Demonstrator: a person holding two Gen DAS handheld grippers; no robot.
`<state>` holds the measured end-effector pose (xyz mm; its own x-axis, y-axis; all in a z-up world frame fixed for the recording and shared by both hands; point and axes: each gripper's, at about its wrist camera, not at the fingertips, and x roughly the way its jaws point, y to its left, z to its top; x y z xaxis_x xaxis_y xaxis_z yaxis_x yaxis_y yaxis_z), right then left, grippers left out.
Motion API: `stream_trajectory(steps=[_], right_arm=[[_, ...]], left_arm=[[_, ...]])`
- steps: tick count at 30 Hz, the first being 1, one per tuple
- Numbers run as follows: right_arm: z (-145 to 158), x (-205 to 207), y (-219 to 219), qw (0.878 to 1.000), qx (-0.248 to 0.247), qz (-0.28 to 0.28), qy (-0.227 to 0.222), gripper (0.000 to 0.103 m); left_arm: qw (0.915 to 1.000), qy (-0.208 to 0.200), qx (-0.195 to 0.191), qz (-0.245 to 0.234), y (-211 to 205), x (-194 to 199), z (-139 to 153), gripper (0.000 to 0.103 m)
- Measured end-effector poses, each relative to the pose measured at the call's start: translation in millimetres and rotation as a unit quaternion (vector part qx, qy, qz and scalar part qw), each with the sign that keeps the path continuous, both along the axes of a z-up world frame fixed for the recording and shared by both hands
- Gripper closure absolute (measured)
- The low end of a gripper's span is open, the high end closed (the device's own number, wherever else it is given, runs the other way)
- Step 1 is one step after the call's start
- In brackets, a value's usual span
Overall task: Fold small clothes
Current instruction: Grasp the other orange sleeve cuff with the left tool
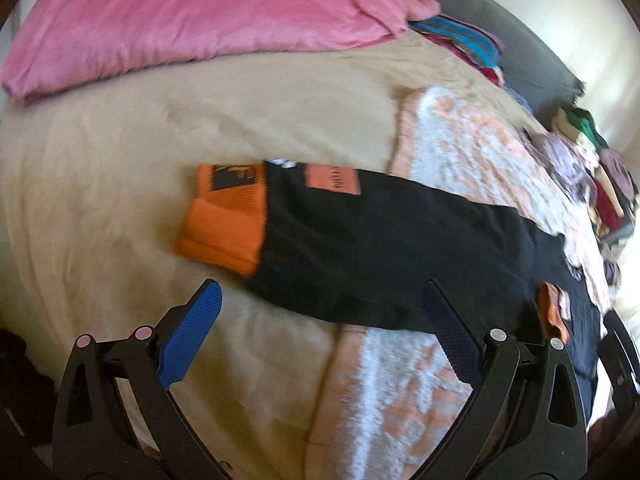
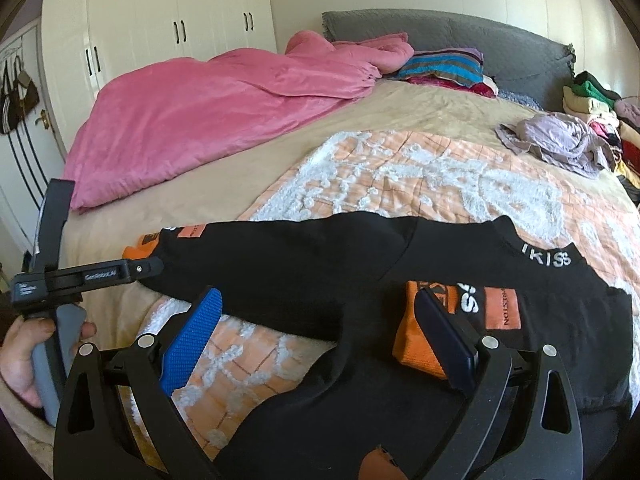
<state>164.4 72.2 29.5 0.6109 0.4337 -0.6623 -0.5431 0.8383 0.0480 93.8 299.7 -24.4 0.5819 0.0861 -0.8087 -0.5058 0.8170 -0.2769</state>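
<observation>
Left wrist view: close above black long-sleeved shirt with orange cuffs (image 1: 380, 240), facing its left sleeve. Right wrist view: low over same shirt (image 2: 320, 280), facing grey padded headboard (image 2: 480, 40). Shared: shirt.

Black shirt (image 2: 304, 276) with orange cuffs, spread flat on bed.

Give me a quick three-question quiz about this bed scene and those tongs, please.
1. True or false: both tongs, left and right, are open.
2. What colour are the cuffs of the black garment?
3. The black garment lies partly on: A) the pink duvet, B) the orange-and-white blanket, C) the grey headboard.

Key: 1 true; 2 orange; 3 B.
</observation>
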Motion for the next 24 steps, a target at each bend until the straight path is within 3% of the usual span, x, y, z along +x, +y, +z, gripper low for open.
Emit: stream_trajectory(steps=[6, 8, 11, 13, 14, 19, 24], right_arm=[[-3, -2, -3, 1.000, 0.005, -0.006, 0.009, 0.007], [-3, -3, -5, 1.000, 0.009, -0.008, 0.010, 0.007], [-3, -4, -9, 1.000, 0.010, -0.012, 0.012, 0.007], [-3, -4, -13, 1.000, 0.013, -0.015, 0.013, 0.007], [-2, -4, -15, 1.000, 0.014, -0.016, 0.012, 0.007], [2, -4, -26, 0.999, 0.019, -0.027, 0.009, 0.007], [4, -3, -39, 0.999, 0.030, -0.039, 0.009, 0.007]], left_arm=[[0.9988, -0.019, -0.024, 0.039, 22, 2, -16, 0.010], [0.9982, -0.028, -0.026, 0.047, 25, 4, -15, 0.015], [0.9973, -0.037, -0.030, 0.055, 30, 11, -15, 0.053], [0.9975, -0.034, -0.033, 0.053, 32, 15, -14, 0.090], [0.9975, -0.036, -0.034, 0.052, 32, 16, -13, 0.094], [0.9946, -0.087, -0.046, 0.031, 24, 8, 15, 0.095], [0.9905, -0.135, -0.025, -0.001, -2, 3, 53, 0.095]])
